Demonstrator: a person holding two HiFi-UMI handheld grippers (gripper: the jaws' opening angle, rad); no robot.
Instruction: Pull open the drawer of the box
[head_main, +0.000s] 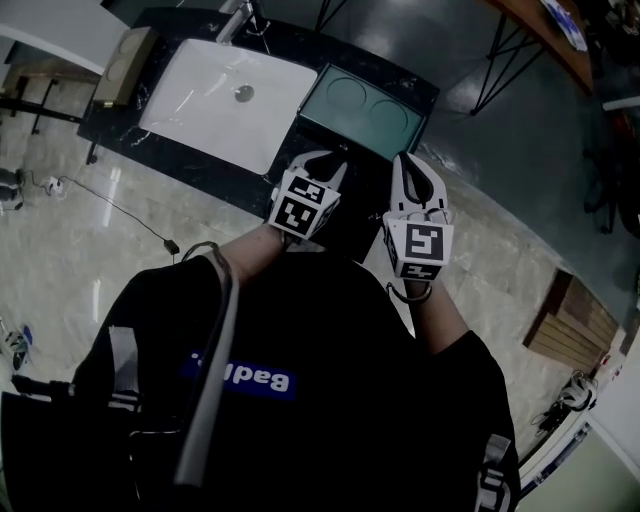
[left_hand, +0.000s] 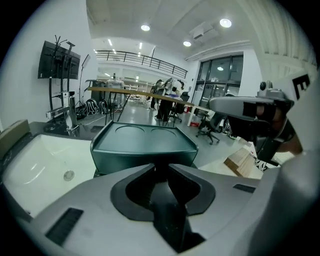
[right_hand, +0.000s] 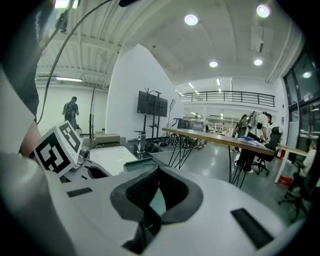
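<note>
Closest in, the person's black shirt (head_main: 300, 400) fills the bottom of the head view, both grippers held out ahead of it. Far left on the dark counter (head_main: 190, 160) sits the white sink (head_main: 225, 100), its tap (head_main: 235, 20) behind. Just beside the sink's right edge, at the counter's right end, stands the green box (head_main: 365, 105), two round recesses in its lid.

Now the left gripper (left_hand: 162, 166): fingers a little apart, nothing between them, aimed at the box's near face and close to it. No pull or drawer line can be made out on that dark front.

The right gripper (right_hand: 158, 171) hovers level with it, just to the right, fingers narrowly parted, empty, a sliver of green showing through the gap.

That box looks like rigid moulded plastic, probably light. On a glossy counter it may well slide along with the drawer, so the safer plan is to grip low on the front lip and steady the body with the other tool.

Room is good: open floor in front and to the right, with a wooden crate (head_main: 570, 320) well apart.
</note>
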